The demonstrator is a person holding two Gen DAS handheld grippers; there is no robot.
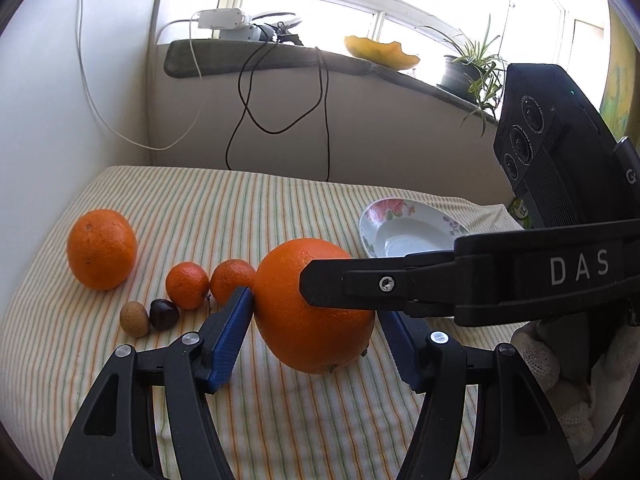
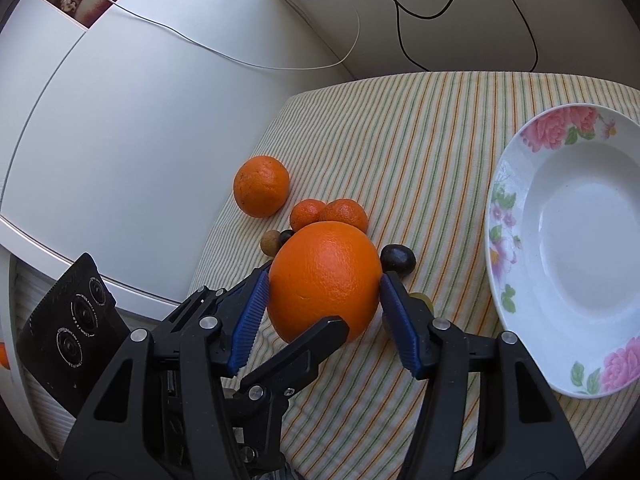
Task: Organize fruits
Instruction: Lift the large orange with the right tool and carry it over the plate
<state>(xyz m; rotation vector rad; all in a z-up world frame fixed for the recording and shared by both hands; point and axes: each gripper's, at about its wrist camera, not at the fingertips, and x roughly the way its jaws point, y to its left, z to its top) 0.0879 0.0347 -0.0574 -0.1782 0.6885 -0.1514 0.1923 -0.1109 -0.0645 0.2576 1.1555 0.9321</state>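
Here, with the left claw (image 1: 316, 320) and right claw (image 2: 324, 312) both clamped on the big orange (image 2: 325, 280), lift evenly and keep equal pressure, steering it toward the plate (image 2: 516, 200) off the right claw's right side.

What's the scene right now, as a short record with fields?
held: large orange, clamped between the pads of both the left tool and the right tool
loose fruit: second orange, mandarin, another mandarin, dark chestnut, small brown fruit
plate: flowered plate, no fruit in it
surface: striped cloth
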